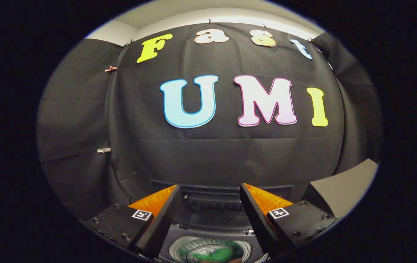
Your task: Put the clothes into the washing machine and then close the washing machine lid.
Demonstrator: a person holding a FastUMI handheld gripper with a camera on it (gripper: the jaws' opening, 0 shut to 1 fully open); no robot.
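Gripper (210, 193) is held above the washing machine (208, 208), with its two fingers spread wide apart and nothing between them. The fingers grip no object; the gap between them looks onto the dark top of the machine. The machine lid (212, 193) stands raised at the back, just ahead of the fingertips and against the black cloth wall (212, 153) of the booth. Below and between the fingers the round drum opening (210, 250) is seen, with a pale rim. Inside the drum lies a green piece of clothing (215, 255), already in the machine; a small part of something reddish-brown touches it at the near side, but I cannot tell what that is. To the right of the machine, a grey surface (343, 190) meets the cloth wall.
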